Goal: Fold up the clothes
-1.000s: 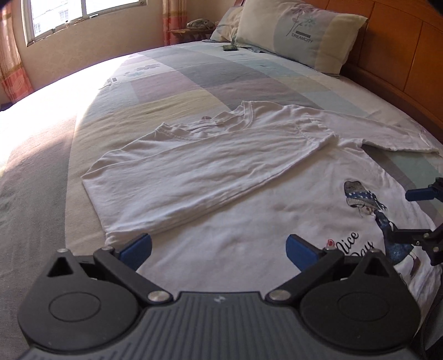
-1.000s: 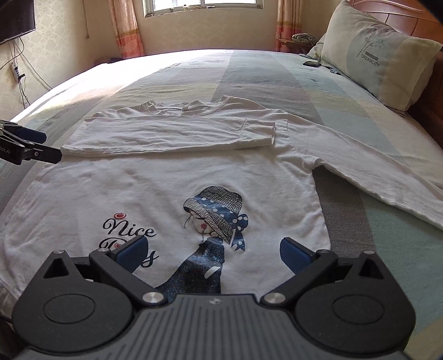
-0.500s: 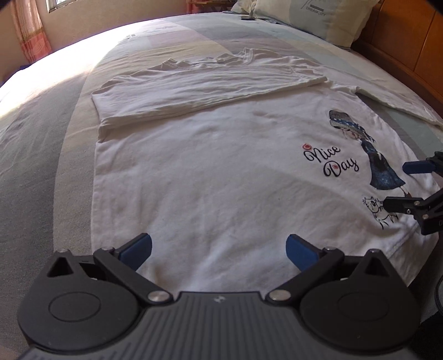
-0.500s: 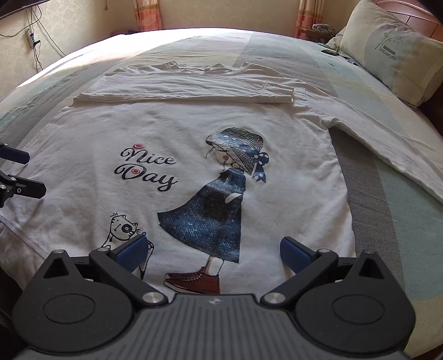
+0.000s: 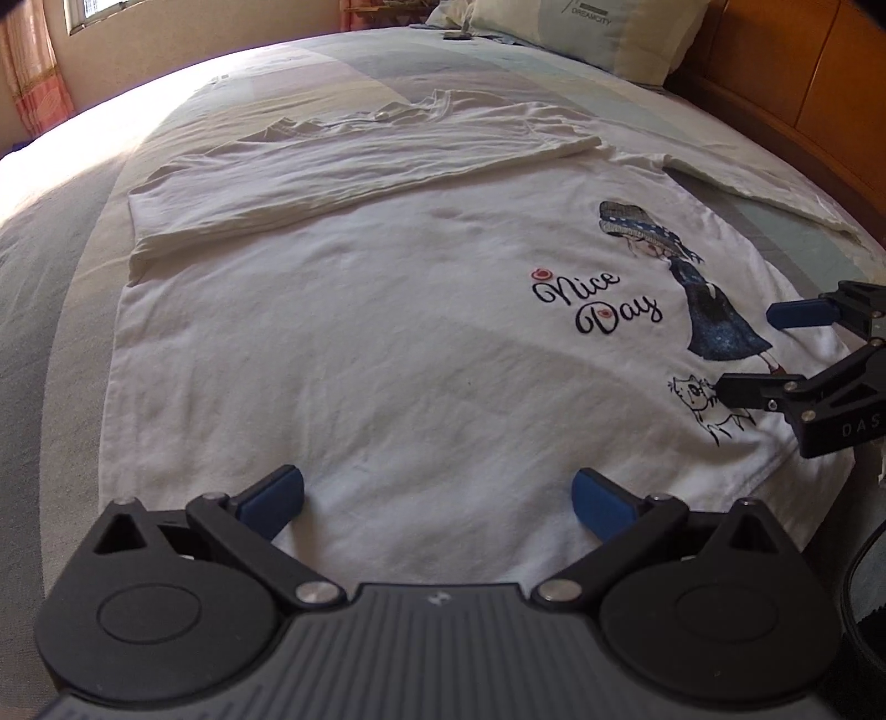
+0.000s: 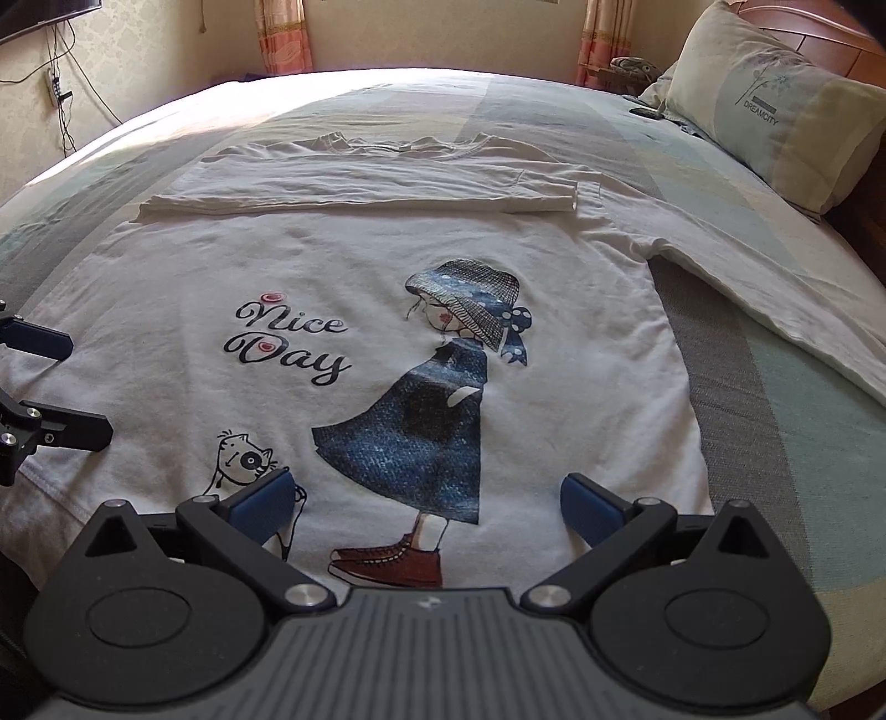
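Shirt (image 6: 354,266), "Nice Day" print (image 6: 288,349), pillow (image 6: 775,111) "DREAMCITY"

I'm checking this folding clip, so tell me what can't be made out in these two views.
- Shirt hem: hidden behind the right tongs body, right wrist view.
- Outstretched sleeve: cuff cut off by the right edge.
- Small dark item beside the pillow: too small, left wrist view.
- Left tongs: contact with the shirt unclear.

The shirt (image 6: 387,266) lies flat on the bed (image 6: 775,443), hem nearest both grippers. One sleeve (image 6: 354,194) is folded across the chest; the other sleeve (image 6: 775,277) extends right, toward the pillow (image 6: 775,111). The left gripper (image 5: 437,498) and right gripper (image 6: 426,504) sit side by side over the hem.
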`<control>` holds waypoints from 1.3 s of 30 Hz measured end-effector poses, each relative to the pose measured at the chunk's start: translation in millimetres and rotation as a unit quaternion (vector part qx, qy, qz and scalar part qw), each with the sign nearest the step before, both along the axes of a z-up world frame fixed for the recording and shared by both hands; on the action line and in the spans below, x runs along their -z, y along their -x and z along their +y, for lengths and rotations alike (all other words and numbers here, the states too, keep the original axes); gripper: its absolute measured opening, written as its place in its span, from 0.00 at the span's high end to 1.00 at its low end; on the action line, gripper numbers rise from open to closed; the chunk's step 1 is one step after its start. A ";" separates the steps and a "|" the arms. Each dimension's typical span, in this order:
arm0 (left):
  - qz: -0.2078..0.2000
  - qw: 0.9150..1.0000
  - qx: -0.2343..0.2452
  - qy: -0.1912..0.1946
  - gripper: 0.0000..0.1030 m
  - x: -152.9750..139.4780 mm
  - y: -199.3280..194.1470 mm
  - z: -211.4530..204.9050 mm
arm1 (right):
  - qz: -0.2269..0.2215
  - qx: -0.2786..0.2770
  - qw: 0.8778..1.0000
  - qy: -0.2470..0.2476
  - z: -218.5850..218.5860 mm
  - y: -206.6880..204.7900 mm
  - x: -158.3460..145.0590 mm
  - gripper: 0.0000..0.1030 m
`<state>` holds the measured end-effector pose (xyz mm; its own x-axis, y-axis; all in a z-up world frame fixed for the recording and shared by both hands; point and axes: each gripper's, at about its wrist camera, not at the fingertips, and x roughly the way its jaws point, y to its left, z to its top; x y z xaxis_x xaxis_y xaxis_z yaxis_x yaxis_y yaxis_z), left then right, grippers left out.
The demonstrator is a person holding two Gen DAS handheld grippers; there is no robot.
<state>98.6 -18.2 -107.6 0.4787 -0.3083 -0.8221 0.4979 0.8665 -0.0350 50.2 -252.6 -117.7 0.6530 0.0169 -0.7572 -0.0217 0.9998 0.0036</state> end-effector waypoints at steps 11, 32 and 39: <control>-0.012 1.000 -0.020 0.018 0.01 -19.1 -2.8 -14.3 | 0.011 0.068 0.996 -0.056 -43.5 -1.5 -5.2 0.00; -0.028 0.998 0.049 0.021 0.01 -30.1 4.0 -73.9 | -0.227 0.373 0.835 -0.335 -311.9 72.4 -1.6 0.00; -0.027 0.998 0.054 0.010 0.01 -30.2 1.8 -88.8 | -0.227 0.370 0.853 -0.292 -387.8 8.9 -23.9 0.00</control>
